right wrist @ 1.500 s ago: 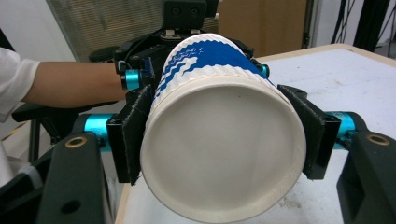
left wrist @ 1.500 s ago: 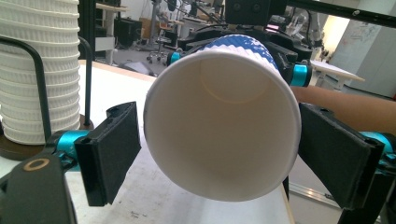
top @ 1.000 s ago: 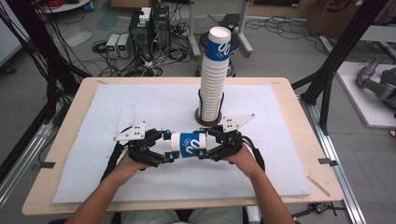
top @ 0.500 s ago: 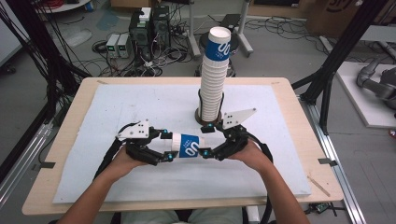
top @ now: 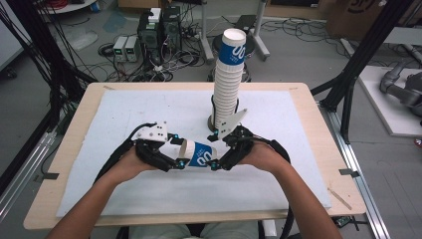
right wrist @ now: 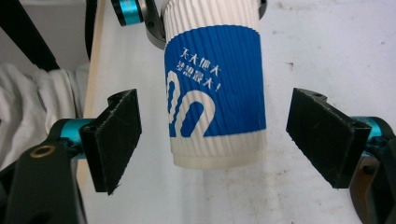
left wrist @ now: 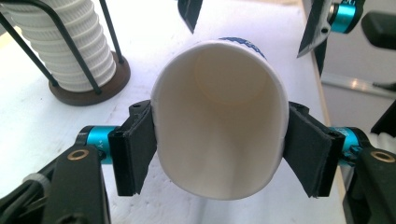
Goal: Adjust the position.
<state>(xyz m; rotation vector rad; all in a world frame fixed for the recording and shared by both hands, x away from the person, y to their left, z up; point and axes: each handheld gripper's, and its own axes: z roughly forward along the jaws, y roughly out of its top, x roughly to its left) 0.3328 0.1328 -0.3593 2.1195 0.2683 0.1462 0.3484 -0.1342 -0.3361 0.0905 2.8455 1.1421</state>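
Cup stack (top: 228, 84) (racked) behind held cup (top: 198, 154)

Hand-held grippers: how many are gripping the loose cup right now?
1. The left hand-held gripper squeezes the cup at its rim. The right hand-held gripper stands open around the cup's base, pads apart from it.

Left tool (top: 180, 163) grips the paper cup (top: 198, 154); right tool (top: 215, 164) open.
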